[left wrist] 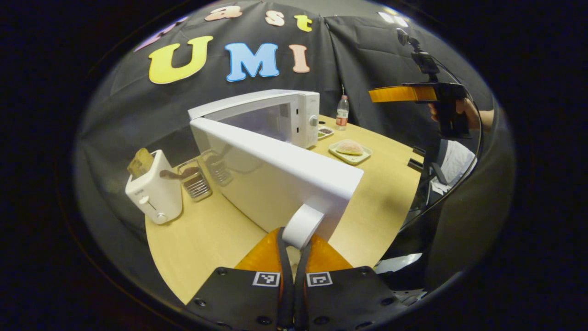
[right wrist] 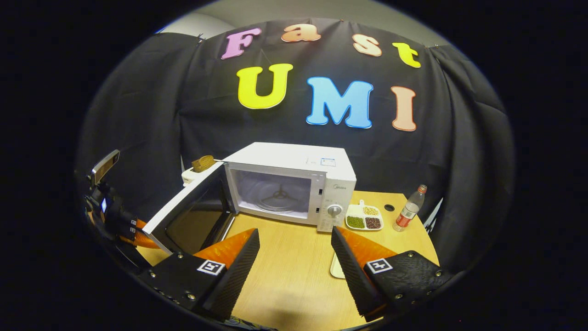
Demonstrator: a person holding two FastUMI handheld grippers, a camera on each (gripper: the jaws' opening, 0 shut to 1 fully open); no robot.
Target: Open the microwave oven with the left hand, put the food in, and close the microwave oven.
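Microwave (right wrist: 294, 184) sits at the back of the table (right wrist: 285, 262), door (left wrist: 275, 184) swung wide open, cavity with turntable exposed. Left gripper (left wrist: 294, 246) is closed on the door handle (left wrist: 302, 225), both fingers pinching it at the door's free edge. Right gripper (right wrist: 294, 257) is spread wide, holding nothing, hovering over the table's front edge facing the microwave. Food (left wrist: 350, 147) is on a plate (left wrist: 351, 158) near the table's right edge. Toaster (left wrist: 154, 188) at the left edge, bottle (right wrist: 409, 208) and sectioned dish (right wrist: 365, 218) right of the microwave.
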